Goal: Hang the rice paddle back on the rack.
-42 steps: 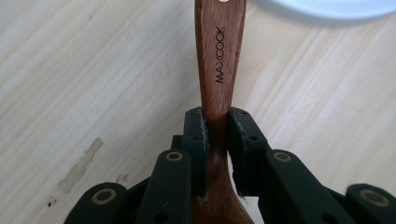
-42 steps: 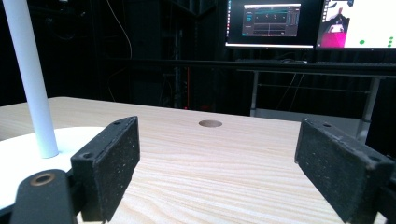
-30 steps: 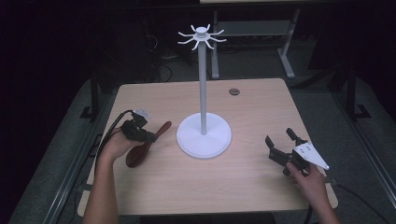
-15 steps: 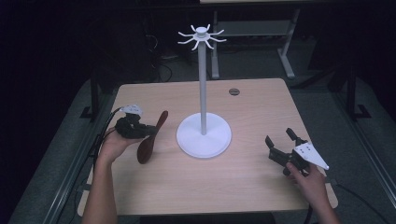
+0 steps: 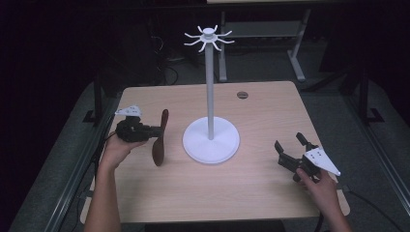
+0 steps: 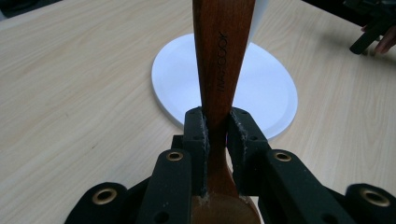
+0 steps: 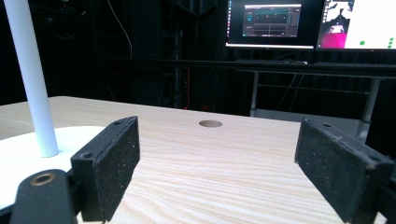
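Spoon (image 5: 159, 137) newly upright in left tongs (image 5: 155, 130)

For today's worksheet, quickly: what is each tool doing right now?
Left tool: closed on the wooden spoon.
Right tool: open, holding nothing.

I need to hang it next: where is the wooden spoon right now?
In the high view the wooden spoon is at the table's left, clamped in the left claw, just left of the white stand's round base.
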Demonstrator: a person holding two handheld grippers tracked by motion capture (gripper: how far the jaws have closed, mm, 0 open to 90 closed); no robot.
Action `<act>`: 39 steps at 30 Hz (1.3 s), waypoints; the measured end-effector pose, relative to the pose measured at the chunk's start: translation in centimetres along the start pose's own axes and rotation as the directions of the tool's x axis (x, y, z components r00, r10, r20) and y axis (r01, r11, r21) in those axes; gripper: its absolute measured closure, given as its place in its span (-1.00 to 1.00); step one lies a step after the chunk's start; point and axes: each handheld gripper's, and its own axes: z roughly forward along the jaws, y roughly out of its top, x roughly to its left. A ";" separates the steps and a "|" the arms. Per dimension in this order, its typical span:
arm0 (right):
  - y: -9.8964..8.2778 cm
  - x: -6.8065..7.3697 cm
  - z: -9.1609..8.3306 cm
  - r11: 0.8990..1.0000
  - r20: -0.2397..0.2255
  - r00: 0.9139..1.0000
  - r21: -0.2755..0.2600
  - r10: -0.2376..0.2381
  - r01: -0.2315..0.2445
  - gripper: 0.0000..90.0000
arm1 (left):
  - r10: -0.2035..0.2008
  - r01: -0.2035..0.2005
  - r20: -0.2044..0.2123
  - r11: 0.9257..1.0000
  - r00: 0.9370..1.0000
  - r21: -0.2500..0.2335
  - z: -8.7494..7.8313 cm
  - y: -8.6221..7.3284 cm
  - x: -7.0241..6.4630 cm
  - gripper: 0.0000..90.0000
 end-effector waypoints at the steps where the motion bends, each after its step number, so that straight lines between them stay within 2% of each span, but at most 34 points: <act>1: 0.0 0.0 0.0 1.000 0.000 1.000 0.000 0.000 0.000 -0.70 | 0.001 -0.001 0.002 1.000 1.000 -0.005 0.0 0.0 0.0 0.74; 16: 0.0 0.0 0.0 1.000 0.000 1.000 -0.001 -0.001 0.001 -0.70 | 0.019 -0.017 0.032 0.996 0.999 -0.089 -0.8 0.5 -0.5 0.74; 18: 0.0 0.0 0.0 1.000 0.001 1.000 0.000 0.001 -0.001 -0.70 | 0.021 -0.017 0.034 0.993 0.999 -0.118 -1.1 0.8 -0.8 0.74; 21: 0.0 0.0 0.0 1.000 0.001 1.000 0.001 0.002 -0.002 -0.70 | 0.023 -0.019 0.026 0.991 0.999 -0.135 -1.4 1.2 -1.1 0.74; 26: 0.0 0.0 0.0 1.000 0.001 1.000 -0.001 0.005 -0.005 -0.70 | 0.032 -0.026 0.025 0.980 0.999 -0.198 -2.7 2.7 -2.0 0.74; 30: 0.0 -0.1 0.0 1.000 0.002 1.000 -0.002 0.009 -0.009 -0.70 | 0.047 -0.045 0.005 0.979 0.999 -0.198 -3.3 3.5 -2.6 0.74; 36: 0.0 -0.1 0.0 1.000 0.002 1.000 0.001 0.003 -0.003 -0.70 | 0.073 -0.075 -0.018 0.969 0.997 -0.234 -4.5 5.3 -3.6 0.74; 39: 0.0 -0.1 0.0 1.000 0.002 1.000 0.000 0.003 -0.003 -0.70 | 0.084 -0.084 -0.013 0.966 0.996 -0.246 -4.9 5.9 -3.8 0.74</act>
